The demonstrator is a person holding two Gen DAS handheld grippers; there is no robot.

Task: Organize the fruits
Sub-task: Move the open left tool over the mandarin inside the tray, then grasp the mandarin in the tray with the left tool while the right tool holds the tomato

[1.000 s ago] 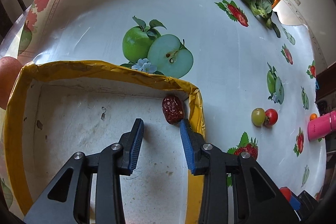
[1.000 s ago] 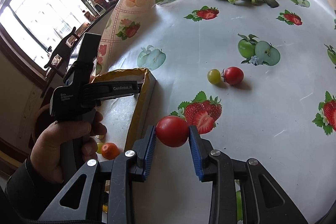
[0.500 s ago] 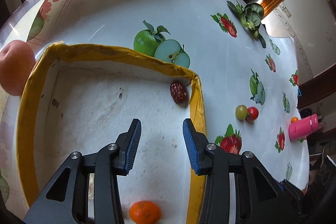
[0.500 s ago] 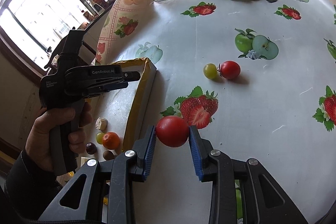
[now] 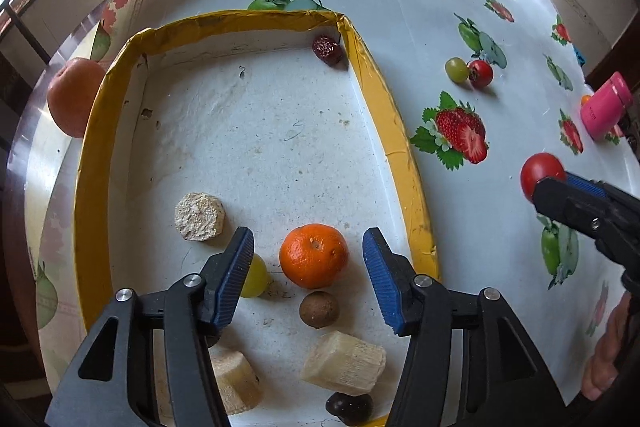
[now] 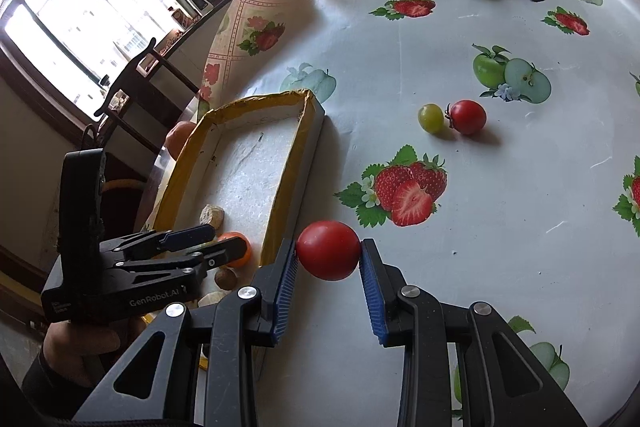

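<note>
Red tomato (image 6: pixel 328 255) pinched between the blue pads of the right tool (image 6: pixel 329 259), held above the table (image 6: pixel 460 211) just beside the yellow-rimmed tray (image 6: pixel 294 163). Left tool (image 5: pixel 308 259) over the tray's near end, jaws just opened wider and gripping nothing, tangerine (image 5: pixel 314 255) lying on the tray floor between them. Dried red date (image 5: pixel 327 49) in the tray's far corner. Green grape (image 6: pixel 431 118) touching small red fruit (image 6: pixel 467 116) out on the table.
</note>
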